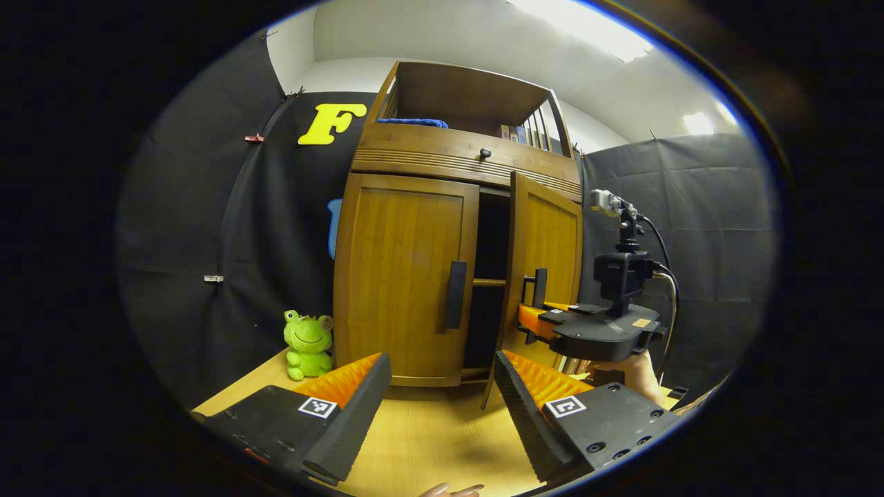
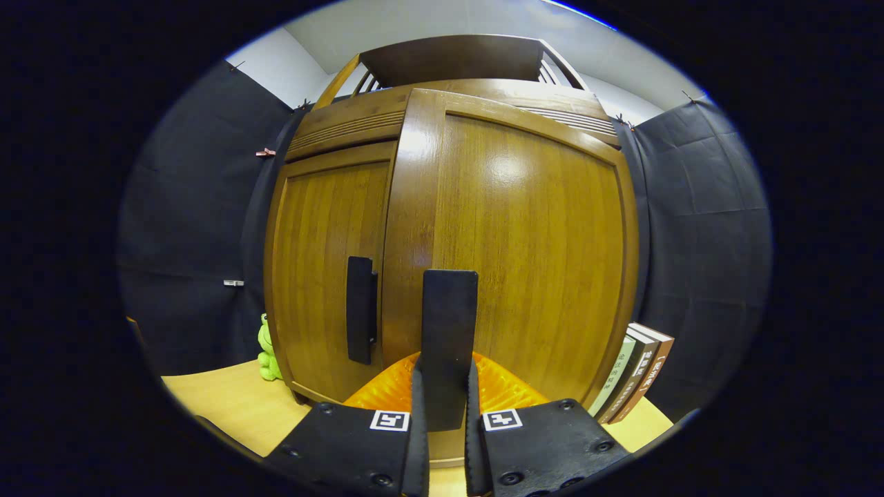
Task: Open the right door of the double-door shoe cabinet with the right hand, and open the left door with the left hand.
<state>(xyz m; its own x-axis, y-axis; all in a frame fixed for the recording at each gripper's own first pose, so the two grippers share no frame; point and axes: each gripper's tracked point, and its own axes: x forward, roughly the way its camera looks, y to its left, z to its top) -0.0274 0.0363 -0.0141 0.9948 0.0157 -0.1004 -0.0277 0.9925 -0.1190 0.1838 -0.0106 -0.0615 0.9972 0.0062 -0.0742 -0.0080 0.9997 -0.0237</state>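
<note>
1. Stands at centre frame in the left gripper view: shoe cabinet (image 1: 442, 262) on a pale wooden table (image 1: 428, 435), black cloth wall behind.
2. Sits flush and closed, left of centre: left door (image 1: 404, 276), its dark vertical handle (image 1: 456, 295) at the inner edge.
3. Hangs ajar right of centre: right door (image 1: 542, 269), swung partway out, dark gap and an inner shelf visible between the two doors.
4. Fills the lower edge of the same view: left gripper (image 1: 442, 407), jaws spread wide, nothing between them, well apart from the left door.
5. Shows at right of centre in the left gripper view: right gripper (image 1: 530, 319), held by a hand (image 1: 632, 376), fingers at the right door's handle (image 1: 539, 288).
6. Confirms the grip in the right gripper view: right gripper (image 2: 445, 414) at bottom centre, jaws clamped on the right door's handle (image 2: 449, 331), one finger pressed against each side.
7. Looms across the middle of the right gripper view: right door (image 2: 525, 255); left door (image 2: 324, 262) to its left, handle (image 2: 361, 309) untouched.
8. Sits lower left beside the cabinet: green frog toy (image 1: 307, 343), also at (image 2: 266, 355).
9. Leans at lower right of the right gripper view: books (image 2: 632, 373) against the cabinet's side.
10. Tops the cabinet: drawer with small dark knob (image 1: 485, 153), open shelf above holding a blue cloth (image 1: 413, 123).
</note>
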